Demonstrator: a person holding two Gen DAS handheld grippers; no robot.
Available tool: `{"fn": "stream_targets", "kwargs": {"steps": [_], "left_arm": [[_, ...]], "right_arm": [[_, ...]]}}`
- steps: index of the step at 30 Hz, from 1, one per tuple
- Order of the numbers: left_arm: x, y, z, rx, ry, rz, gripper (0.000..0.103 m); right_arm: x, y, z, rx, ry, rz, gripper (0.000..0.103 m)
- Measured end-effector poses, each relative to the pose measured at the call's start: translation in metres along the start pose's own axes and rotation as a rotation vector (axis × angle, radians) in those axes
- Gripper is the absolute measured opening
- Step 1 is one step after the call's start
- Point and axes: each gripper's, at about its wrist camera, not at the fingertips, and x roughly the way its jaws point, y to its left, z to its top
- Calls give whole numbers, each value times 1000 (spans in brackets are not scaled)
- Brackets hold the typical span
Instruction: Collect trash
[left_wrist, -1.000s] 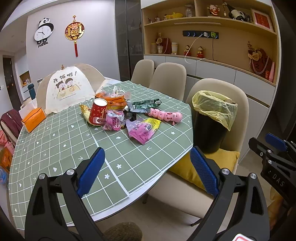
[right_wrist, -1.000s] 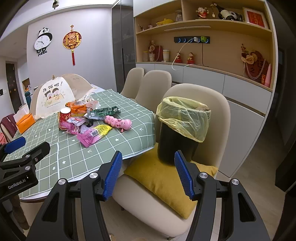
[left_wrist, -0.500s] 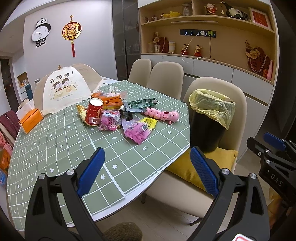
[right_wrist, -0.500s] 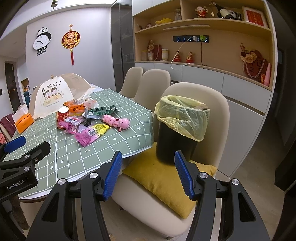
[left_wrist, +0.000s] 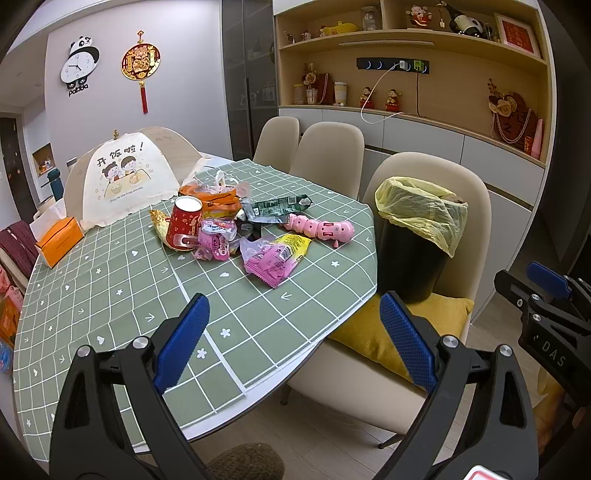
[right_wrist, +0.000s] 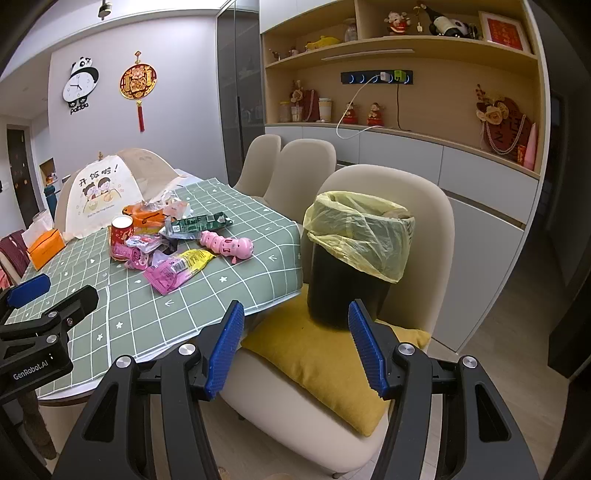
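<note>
Change: both wrist views are drifting slightly; the trash pile is sitting a little nearer the left gripper than a second ago, and nothing on the table is shifting.
Left gripper (left_wrist: 293, 332): jaws are standing wide apart, holding nothing, hovering over the near table edge and pointing toward the pile.
Right gripper (right_wrist: 295, 343): jaws are likewise spread and empty, hanging in front of the yellow cushion (right_wrist: 325, 354), aiming at the bin.
Trash pile: it is lying mid-table on the green checked tablecloth (left_wrist: 110, 288); the pink-and-yellow snack wrapper (left_wrist: 275, 254) is nearest, with the red can (left_wrist: 183, 223), the pink segmented toy (left_wrist: 321, 229) and the dark green wrapper (left_wrist: 277, 205) behind.
Bin: the black bin with the yellow liner (right_wrist: 354, 236) is standing on the chair, just beside the table corner.
Step in hand: probably reaching for the first piece.
Doing it well: I would be taking the nearest wrapper first, coming in low and pinching a raised crinkle, since thin film is likely slipping flat.
</note>
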Motion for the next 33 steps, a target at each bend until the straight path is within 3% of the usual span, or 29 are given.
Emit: {"fn": "stream_targets", "kwargs": {"steps": [33], "left_arm": [[7, 0, 4, -5, 7, -3, 89]], "right_arm": [[9, -2, 2, 7, 12, -10, 56]]}}
